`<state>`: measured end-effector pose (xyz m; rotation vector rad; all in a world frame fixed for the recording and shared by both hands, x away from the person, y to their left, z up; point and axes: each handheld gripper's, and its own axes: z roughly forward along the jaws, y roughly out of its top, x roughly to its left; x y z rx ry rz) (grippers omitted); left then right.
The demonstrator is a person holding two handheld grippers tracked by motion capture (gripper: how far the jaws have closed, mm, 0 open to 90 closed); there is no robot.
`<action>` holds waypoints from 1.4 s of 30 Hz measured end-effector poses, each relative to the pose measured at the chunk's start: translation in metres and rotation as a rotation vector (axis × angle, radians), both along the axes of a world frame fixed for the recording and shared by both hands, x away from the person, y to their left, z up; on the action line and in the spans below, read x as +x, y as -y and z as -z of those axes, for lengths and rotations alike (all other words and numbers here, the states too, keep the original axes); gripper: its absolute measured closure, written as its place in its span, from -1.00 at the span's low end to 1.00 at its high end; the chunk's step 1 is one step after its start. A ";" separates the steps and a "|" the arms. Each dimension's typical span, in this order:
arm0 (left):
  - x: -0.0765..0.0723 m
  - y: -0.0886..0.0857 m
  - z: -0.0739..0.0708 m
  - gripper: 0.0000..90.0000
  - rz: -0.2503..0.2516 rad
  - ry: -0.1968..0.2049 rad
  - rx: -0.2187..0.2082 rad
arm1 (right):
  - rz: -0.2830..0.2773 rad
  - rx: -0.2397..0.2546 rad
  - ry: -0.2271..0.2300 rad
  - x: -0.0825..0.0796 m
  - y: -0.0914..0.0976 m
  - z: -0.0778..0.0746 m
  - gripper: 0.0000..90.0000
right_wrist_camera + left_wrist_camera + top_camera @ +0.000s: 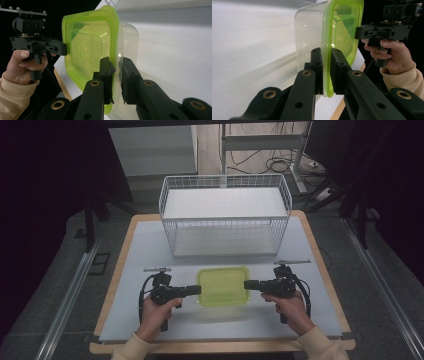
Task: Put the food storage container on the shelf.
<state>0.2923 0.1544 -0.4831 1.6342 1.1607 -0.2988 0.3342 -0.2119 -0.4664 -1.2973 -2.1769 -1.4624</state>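
High view first: both hands come in low from the near edge, the left gripper (196,290) and right gripper (248,284) levelled inward, facing each other across the container (223,286). Each has its 2 jaws clamped on the lime-green lid rim, 1 at each short end. That container sits mid-table (145,245), just in front of the white wire basket (225,215), apart from it. Bare grey surface lies open on both sides and toward the near edge. Clear plastic body, translucent green lid (342,27), nothing visible inside.
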 end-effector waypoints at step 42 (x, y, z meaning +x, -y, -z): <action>0.041 0.001 -0.096 0.83 -0.007 0.139 0.007 | 0.050 0.012 0.186 0.027 -0.002 -0.097 0.79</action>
